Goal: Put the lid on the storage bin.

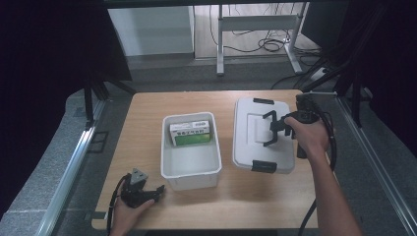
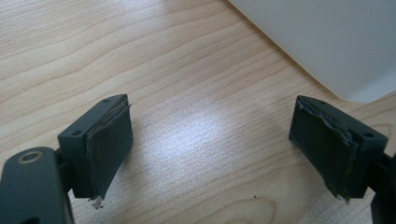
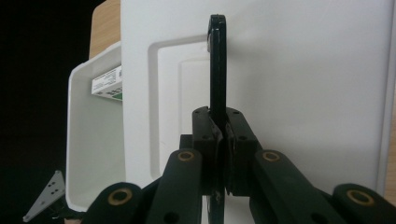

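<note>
A person's right gripper point(image 1: 275, 129) clamps the black handle point(image 3: 217, 65) of a white lid point(image 1: 246, 142) lying beside an open white bin point(image 1: 191, 173) holding a green box point(image 1: 193, 133); the left gripper point(image 1: 156, 191) rests released on the table point(image 1: 147, 113). The lid looks light, rigid plastic, best carried by that handle

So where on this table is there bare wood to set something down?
Free: the strip left of the white bin, the far edge behind bin and lid, and the near edge right of the left gripper. Crowded: the narrow gap between bin and lid, where the right gripper holds the handle.
</note>
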`<state>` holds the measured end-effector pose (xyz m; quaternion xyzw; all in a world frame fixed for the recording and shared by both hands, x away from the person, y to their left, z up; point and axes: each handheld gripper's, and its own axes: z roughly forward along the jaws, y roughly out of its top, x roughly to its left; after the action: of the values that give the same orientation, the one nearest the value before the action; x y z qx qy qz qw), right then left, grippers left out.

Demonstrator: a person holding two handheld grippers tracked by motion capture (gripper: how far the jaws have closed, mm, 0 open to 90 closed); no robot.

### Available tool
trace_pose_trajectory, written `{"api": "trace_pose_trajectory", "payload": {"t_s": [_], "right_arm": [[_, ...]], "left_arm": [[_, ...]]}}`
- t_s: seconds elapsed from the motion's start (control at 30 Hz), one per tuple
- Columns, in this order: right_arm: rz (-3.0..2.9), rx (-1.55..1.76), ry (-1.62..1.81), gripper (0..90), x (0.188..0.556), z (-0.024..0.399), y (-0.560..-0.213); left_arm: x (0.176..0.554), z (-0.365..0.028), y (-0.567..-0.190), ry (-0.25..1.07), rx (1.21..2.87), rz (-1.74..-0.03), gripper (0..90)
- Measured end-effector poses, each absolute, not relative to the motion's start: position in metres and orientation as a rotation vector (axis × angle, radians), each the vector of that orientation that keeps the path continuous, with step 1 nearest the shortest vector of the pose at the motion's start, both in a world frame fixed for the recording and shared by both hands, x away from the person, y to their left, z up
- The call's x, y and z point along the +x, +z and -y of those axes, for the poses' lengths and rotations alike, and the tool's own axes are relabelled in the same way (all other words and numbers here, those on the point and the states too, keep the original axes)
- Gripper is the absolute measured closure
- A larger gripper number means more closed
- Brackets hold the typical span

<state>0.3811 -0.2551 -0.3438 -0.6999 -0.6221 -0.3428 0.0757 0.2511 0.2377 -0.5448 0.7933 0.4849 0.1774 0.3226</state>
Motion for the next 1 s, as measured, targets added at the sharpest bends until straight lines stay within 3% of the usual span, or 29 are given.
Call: {"api": "trace_pose_trajectory", "payload": {"t_s": [1.0], "right_arm": [[1.94,-1.985,-1.07,84.9,0.383,0.214,-0.304]], "left_arm": [[0.251,-0.238,-0.545,0.464,2.09,-1.27,13.3]]}}
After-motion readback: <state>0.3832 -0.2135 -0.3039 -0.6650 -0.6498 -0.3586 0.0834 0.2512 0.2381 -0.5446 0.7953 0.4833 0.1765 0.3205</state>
